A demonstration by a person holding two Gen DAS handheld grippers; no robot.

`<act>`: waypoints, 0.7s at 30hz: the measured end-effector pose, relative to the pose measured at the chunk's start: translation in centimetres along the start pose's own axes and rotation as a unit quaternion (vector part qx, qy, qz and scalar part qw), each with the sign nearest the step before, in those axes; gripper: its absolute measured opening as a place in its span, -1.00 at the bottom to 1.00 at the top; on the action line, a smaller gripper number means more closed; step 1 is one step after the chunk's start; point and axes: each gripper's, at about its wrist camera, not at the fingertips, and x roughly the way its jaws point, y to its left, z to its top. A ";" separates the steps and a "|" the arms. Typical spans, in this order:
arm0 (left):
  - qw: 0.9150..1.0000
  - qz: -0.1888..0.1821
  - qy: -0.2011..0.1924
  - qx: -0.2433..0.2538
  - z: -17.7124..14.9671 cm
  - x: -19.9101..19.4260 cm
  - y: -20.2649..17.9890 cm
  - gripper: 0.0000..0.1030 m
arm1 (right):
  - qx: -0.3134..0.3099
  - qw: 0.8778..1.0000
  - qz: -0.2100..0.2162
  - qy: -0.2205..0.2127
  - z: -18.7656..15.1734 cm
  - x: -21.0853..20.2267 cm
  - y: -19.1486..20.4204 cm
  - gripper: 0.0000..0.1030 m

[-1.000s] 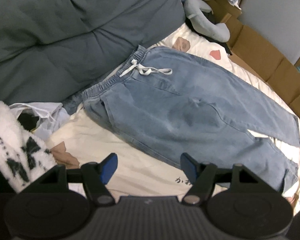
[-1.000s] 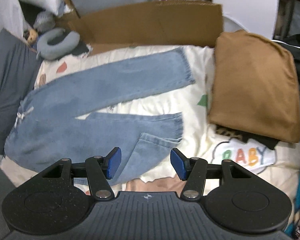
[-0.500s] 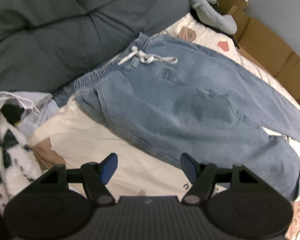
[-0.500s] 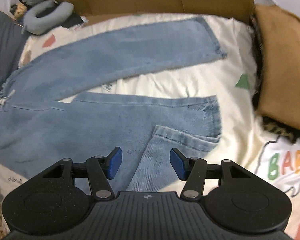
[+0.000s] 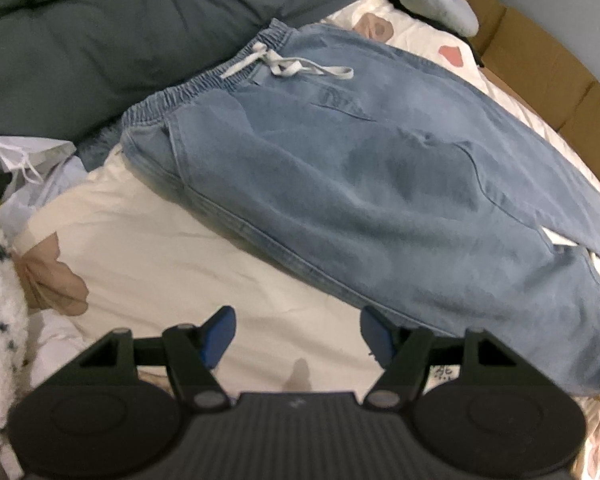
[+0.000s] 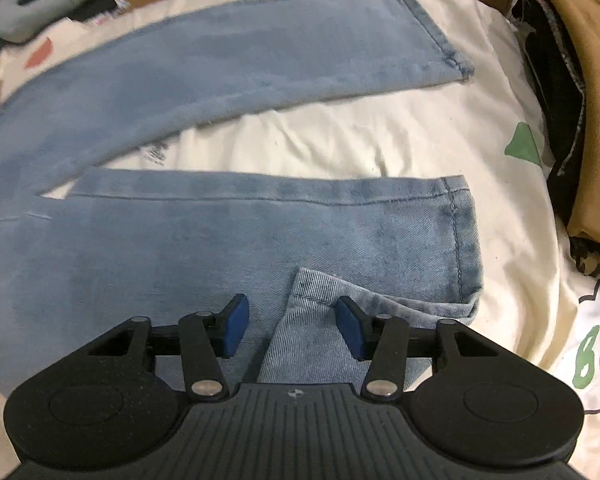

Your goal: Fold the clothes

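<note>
jeans [image 6: 220,240] flat on bed [image 6: 380,136], legs along 9–3 | turned-back hem flap [image 6: 320,320] at 12 of our right tongs [image 6: 288,322], closing around it, pads not pressing | left tongs [image 5: 296,336] wide, empty, jeans edge at 1–2 | right nearer

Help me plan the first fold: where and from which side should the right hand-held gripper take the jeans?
Grip the turned-up hem flap of the jeans' near leg, coming from above. It lies doubled on the leg, a raised edge between the closing right hand-held gripper's pads, not yet pinched.
</note>
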 end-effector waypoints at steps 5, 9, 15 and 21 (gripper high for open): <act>1.000 -0.007 0.005 0.001 0.0 0.6 -0.2 0.39 | -0.008 1.000 -0.021 -0.005 -0.4 0.0 0.1 -0.48; 1.000 -0.013 0.001 0.007 0.4 0.8 -0.4 0.39 | 0.013 1.000 0.012 0.002 -0.3 -0.8 -1.2 -0.82; 1.000 -0.016 -0.012 -0.005 1.0 1.1 -0.4 0.39 | 0.014 0.999 0.029 -0.018 -1.1 -4.6 -3.0 -0.99; 0.999 -0.019 -0.017 -0.030 1.7 2.3 0.0 0.34 | 0.042 0.998 0.046 -0.030 -3.7 -7.6 -5.8 -0.98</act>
